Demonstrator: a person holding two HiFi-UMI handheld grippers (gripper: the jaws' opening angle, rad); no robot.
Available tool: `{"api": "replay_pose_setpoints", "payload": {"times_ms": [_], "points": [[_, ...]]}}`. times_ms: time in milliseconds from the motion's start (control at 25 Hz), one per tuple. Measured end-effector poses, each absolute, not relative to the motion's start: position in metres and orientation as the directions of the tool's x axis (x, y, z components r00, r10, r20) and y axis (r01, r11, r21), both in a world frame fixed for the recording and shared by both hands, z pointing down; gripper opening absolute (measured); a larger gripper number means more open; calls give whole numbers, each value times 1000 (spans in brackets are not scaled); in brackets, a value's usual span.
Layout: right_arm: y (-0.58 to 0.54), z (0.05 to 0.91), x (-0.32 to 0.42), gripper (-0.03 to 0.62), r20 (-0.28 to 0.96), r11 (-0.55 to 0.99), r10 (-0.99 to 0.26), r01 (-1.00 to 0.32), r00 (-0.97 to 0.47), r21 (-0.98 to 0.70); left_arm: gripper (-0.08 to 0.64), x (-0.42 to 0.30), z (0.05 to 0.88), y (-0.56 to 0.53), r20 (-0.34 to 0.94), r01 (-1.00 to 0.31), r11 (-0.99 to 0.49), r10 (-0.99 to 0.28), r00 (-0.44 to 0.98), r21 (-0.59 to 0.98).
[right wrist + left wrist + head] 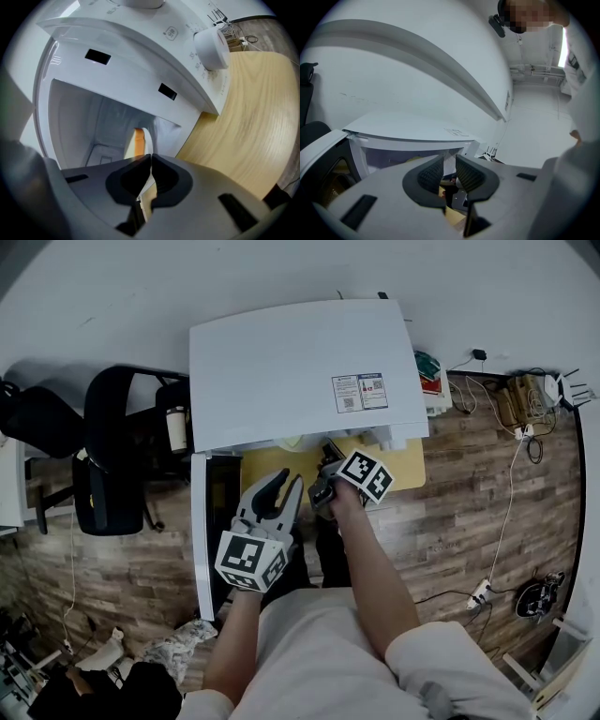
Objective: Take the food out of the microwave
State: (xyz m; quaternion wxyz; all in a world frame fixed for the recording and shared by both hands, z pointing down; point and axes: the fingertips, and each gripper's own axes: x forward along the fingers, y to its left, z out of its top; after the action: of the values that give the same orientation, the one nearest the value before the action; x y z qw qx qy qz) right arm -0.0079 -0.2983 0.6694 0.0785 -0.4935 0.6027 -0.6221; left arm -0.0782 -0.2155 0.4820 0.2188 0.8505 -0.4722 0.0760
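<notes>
The white microwave (300,362) stands on a light wood table (405,470), its door (200,531) swung open to the left. In the right gripper view I look into the white cavity (79,122). My right gripper (151,161) is shut on the thin rim of a pale plate (131,146), seen edge-on, with a strip of orange food (138,139) on it. In the head view the right gripper (323,486) is at the microwave's mouth. My left gripper (284,491) hangs just left of it, jaws a little apart and holding nothing; the left gripper (449,171) faces the opening (403,157).
The microwave's round dial (213,47) is on its right front panel. A black office chair (117,446) stands left of the open door. Cables and a power strip (480,594) lie on the wood floor at the right, with small clutter (525,399) further back.
</notes>
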Motion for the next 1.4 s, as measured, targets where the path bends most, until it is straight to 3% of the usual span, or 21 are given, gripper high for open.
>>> {"api": "replay_pose_setpoints", "payload": {"times_ms": [480,600,880,1400], "points": [[-295,669,-7,6,490,-252,-679,-454,-546,-855,77,-72,480,-206,336,-855,-430,-791,511,290],[-295,667,-10,39,475,-231,-675,-449,-565,-863,77,-71,481,-204,339,-861,-420,-796,502,287],[-298,671,-17,49,469,-226,-656,-439,-591,-870,77,-72,481,-203,344,-876,-393,-811,474,280],[-302,678,-26,20,438,-227,-646,-390,-625,-892,77,-72,490,-197,373,-902,-336,-828,420,270]]}}
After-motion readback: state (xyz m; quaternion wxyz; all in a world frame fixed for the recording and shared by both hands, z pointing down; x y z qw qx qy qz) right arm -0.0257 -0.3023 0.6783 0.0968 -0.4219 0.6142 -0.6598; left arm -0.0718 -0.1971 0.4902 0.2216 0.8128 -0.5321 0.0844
